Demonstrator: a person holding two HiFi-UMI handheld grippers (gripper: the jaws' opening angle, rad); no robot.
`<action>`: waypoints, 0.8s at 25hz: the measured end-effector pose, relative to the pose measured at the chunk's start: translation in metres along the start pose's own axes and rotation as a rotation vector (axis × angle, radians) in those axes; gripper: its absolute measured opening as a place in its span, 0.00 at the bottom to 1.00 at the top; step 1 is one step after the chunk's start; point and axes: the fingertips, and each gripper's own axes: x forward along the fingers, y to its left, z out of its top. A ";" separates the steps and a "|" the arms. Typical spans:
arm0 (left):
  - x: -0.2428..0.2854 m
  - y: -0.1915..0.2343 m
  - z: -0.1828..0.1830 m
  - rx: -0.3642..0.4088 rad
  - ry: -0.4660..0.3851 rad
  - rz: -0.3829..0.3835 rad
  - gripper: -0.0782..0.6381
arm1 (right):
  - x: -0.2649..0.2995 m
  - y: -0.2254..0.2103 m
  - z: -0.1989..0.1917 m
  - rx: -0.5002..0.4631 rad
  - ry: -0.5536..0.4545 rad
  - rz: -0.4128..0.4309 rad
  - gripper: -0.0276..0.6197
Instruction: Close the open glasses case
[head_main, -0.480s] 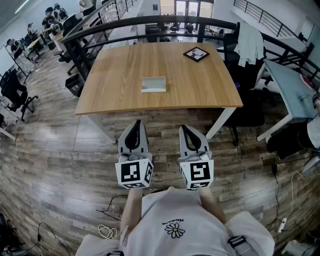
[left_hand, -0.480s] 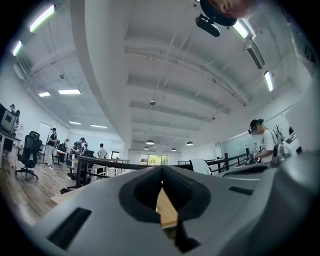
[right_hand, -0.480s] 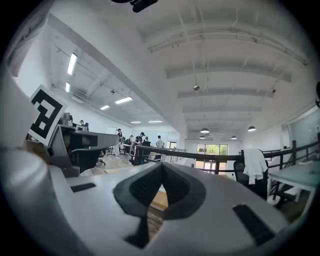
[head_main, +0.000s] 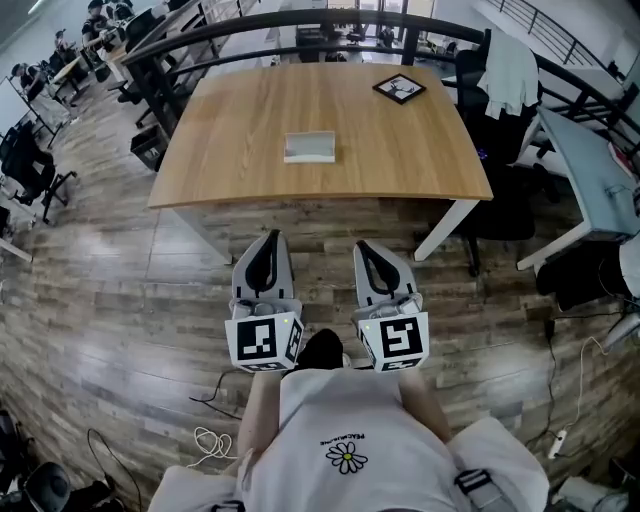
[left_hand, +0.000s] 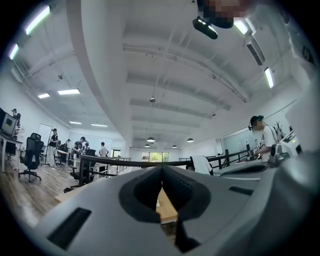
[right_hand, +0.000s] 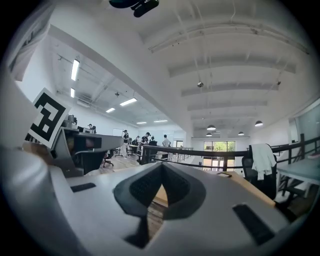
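Note:
An open glasses case, pale grey with its lid standing up, lies near the middle of a wooden table in the head view. My left gripper and right gripper hang side by side over the floor, well short of the table's near edge, both pointing toward it. Each is shut with its jaw tips touching and nothing between them. In the left gripper view my left gripper shows only a sliver of table behind its tips; the right gripper view shows my right gripper the same way. The case is not visible in either.
A black-framed marker card lies at the table's far right corner. Beyond the table runs a black railing. An office chair with a white garment stands to the right, next to another desk. Cables trail on the wooden floor.
The table and case have slid slightly up and away in the head view, and both grippers sit a little higher in it; they remain shut and side by side.

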 end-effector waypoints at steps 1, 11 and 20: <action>-0.001 0.001 -0.001 0.002 0.000 0.004 0.13 | 0.002 0.000 0.000 0.008 -0.006 0.004 0.05; 0.024 0.016 -0.018 -0.001 0.003 0.021 0.13 | 0.025 -0.011 -0.020 0.046 0.010 0.035 0.05; 0.115 0.054 -0.044 -0.052 0.010 -0.012 0.13 | 0.108 -0.039 -0.038 0.026 0.031 0.019 0.05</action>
